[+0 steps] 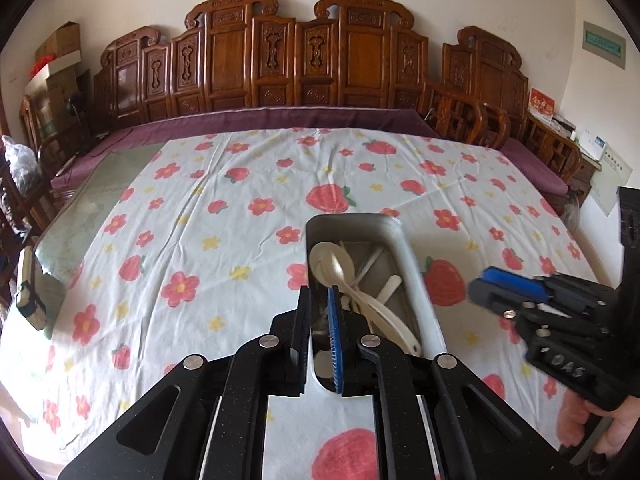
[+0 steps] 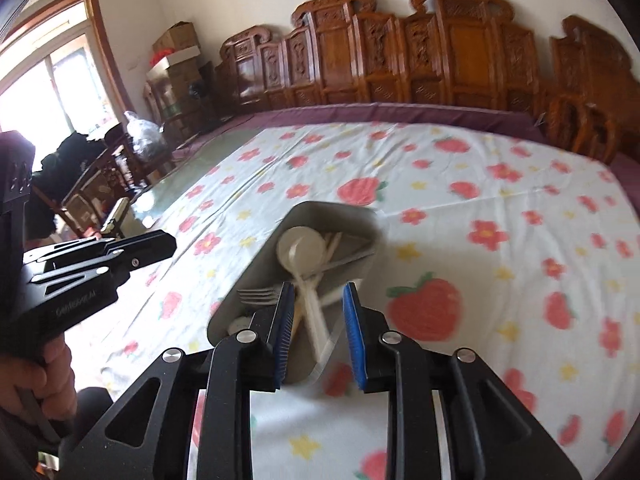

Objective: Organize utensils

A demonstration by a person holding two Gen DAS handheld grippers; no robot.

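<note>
Left wrist view: the left gripper (image 1: 319, 332) pinches the near wall of the tray (image 1: 404, 248), low centre of the frame. Spoons (image 1: 332, 264) lie inside. The right gripper (image 2: 318, 334) hangs half-open over them — better to steady the tray first.

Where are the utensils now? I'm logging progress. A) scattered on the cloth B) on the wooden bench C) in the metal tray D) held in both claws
C: the spoons and fork lie inside the tray on the cloth.
</note>
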